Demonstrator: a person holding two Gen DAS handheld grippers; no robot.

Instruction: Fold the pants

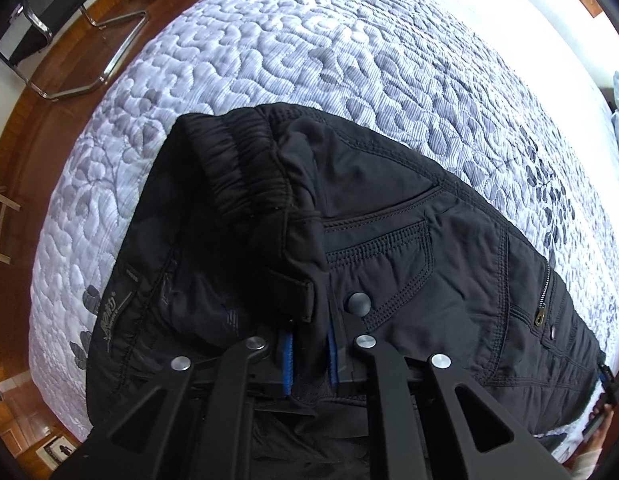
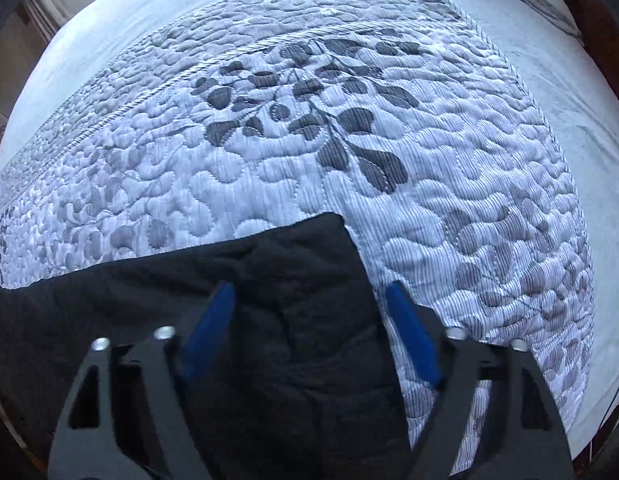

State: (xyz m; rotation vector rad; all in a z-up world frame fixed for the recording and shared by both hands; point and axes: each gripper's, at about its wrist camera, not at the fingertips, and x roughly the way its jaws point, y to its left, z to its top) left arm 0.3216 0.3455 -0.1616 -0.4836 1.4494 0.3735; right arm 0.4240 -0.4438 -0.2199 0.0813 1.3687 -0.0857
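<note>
Pants: the black pants lie on the quilted bed; in my left wrist view the elastic waistband end is bunched and turned over towards the left, and the pocket and zip side runs off to the right.

Left claw: my left claw is clamped nearly flat on a fold of the waist fabric near the fly button; the blue pads have cloth pinched between them.

Right claw: my right claw stands half open over the far end of the pants, one pad above the cloth, the other above the quilt just past the right edge; I see no pad pressing on the fabric, so I judge it holds nothing yet.

Done so far: the legs look laid one on the other, since that end shows as a single squared corner; I cannot confirm it.

Left to do: I judge the crosswise folds remain, as the garment lies stretched long across the bed.

Next need: the right claw must close on the hem edge.
</note>
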